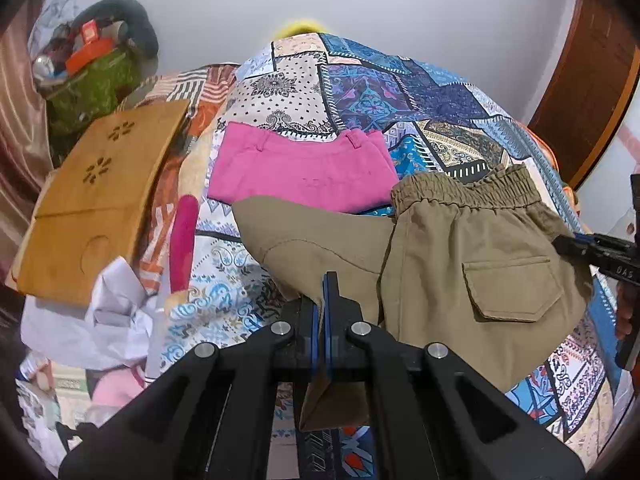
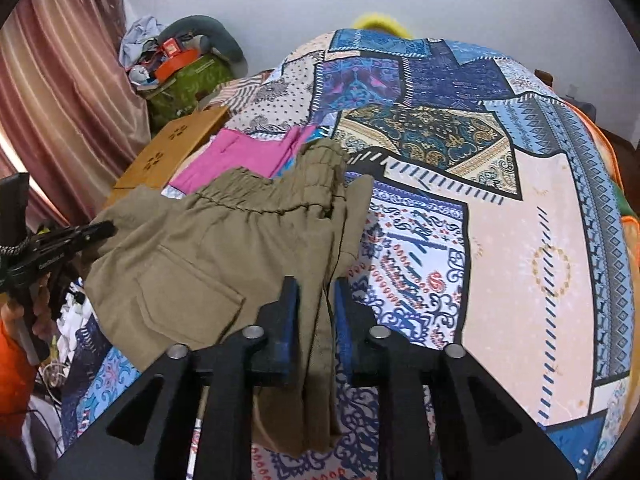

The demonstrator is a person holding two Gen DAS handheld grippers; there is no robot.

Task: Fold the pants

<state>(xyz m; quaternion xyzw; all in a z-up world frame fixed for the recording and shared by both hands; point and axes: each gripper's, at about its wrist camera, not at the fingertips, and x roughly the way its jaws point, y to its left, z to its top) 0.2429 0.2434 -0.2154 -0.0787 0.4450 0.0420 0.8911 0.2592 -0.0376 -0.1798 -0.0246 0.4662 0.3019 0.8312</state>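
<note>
**Hidden and cut-off parts**

The khaki pants (image 1: 460, 248) cover the near edge of the pink garment (image 1: 300, 168) and run out of sight under the left tool (image 1: 325, 292). Beside them, the right tool (image 1: 560, 242) is cropped by the frame edge.

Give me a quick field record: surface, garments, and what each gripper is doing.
surface: patchwork bedspread
task garment: khaki pants, elastic waistband away from the cameras
other garment: pink pants, folded, behind the khaki pair
left gripper: shut on khaki fabric
right gripper: jaws parted, khaki fabric between them, pads not pressing
side item: wooden board left of the pants
</note>
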